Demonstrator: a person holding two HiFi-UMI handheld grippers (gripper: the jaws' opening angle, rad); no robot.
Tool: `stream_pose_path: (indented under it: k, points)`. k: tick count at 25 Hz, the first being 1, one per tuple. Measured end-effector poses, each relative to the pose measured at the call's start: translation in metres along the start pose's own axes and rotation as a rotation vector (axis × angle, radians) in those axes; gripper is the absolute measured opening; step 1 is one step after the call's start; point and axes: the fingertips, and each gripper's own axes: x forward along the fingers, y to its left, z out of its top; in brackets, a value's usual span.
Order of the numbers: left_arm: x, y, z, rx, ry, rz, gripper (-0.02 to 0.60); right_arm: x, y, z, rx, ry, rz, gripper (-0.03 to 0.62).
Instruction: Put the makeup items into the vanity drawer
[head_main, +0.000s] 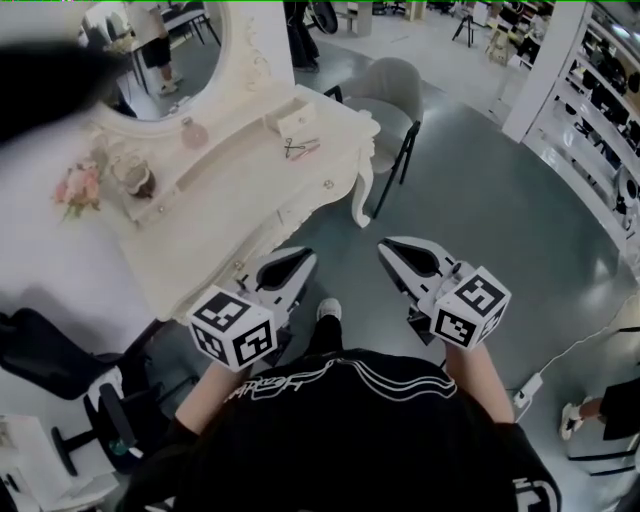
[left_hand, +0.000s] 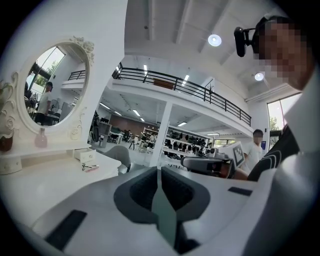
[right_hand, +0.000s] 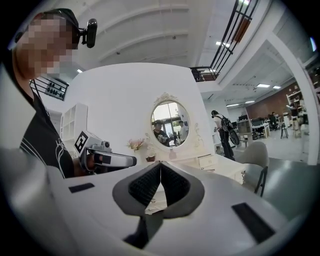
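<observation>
While both grippers hang in front of the person's chest, nothing of the task is in hand yet. The left gripper (head_main: 296, 262) has its fingers (left_hand: 150, 187) pressed together with nothing between them, and the right gripper (head_main: 392, 250) is the same, closed and empty in its own view. Both point forward, almost level.

Just beyond the left gripper is the front edge of the cream vanity (head_main: 200, 270), and its long drawer (head_main: 290, 215) looks closed. I judge the left gripper to be the nearer one to the drawer knob (head_main: 328, 184); the right gripper is over the floor, beside the right end of the vanity.

Further in, near the right end of the surface, lies a small metal tool (head_main: 296, 146), perhaps an eyelash curler, with a pink stick (head_main: 308, 151) touching it or just beside it. Their long axes run roughly along the front edge. They lie ahead of both grippers and a little left. Behind them stands a small drawer box (head_main: 295, 119), and near the mirror (head_main: 165, 55) a pink bottle (head_main: 193, 132).
</observation>
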Motion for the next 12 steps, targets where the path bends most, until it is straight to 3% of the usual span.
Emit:
stream_pose_path:
  k: [4, 8, 12]
  points:
    - [0.025, 0.036, 0.005, 0.022, 0.022, 0.027, 0.026, 0.023, -0.034, 0.007, 0.03, -0.017, 0.0, 0.026]
    - [0.051, 0.088, 0.017, -0.005, 0.036, 0.069, 0.034, 0.058, -0.074, 0.013, 0.053, -0.014, -0.001, 0.026]
    - [0.086, 0.141, 0.026, -0.041, 0.066, 0.087, 0.115, 0.101, -0.119, 0.019, 0.085, 0.007, -0.001, 0.026]
